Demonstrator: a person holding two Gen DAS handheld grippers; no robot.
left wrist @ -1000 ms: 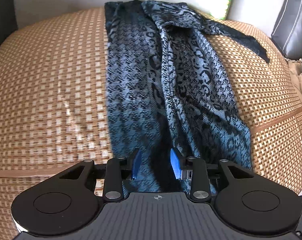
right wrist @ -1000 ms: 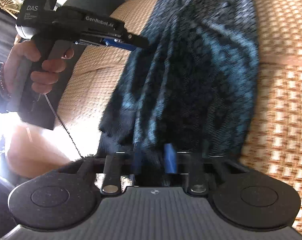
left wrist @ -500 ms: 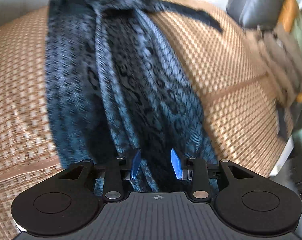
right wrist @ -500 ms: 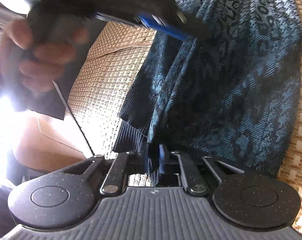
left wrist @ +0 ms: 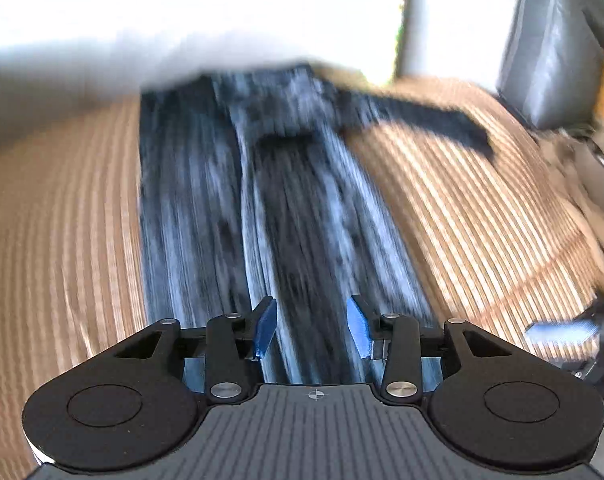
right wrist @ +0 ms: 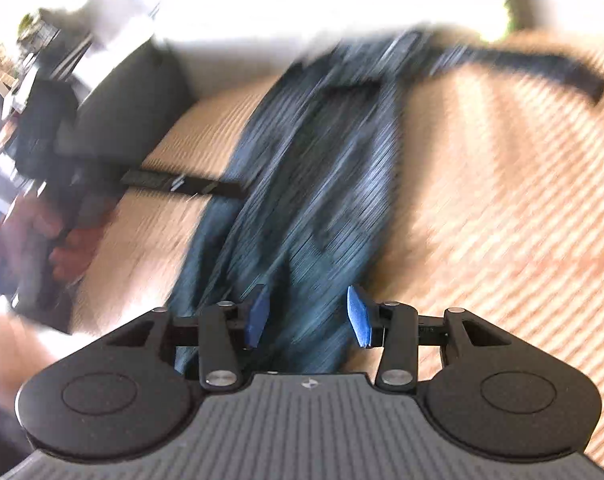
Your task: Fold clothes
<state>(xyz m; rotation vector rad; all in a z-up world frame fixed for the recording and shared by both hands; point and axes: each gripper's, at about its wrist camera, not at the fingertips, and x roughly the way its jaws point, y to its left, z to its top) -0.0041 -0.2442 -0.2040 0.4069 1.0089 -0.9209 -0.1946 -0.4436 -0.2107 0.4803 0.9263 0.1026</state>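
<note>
Released, garment (right wrist: pixel 302 184) lies on mat (right wrist: pixel 501 208); both claws opening, empty.

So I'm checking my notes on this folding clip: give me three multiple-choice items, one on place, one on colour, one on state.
1. The garment lies on:
A. a woven mat
B. a glass table
C. bare floor

2. The garment is:
A. red
B. blue-black patterned
C. plain white

3. The right hand-held gripper:
A. clamps the cloth
B. is out of view
C. has its jaws apart

Answers:
1 A, tan weave shows on both sides of it.
2 B, dark blue print in both views.
3 C, its jaws are opening and the blue pads stand apart, with cloth seen in the gap but not pinched.
</note>
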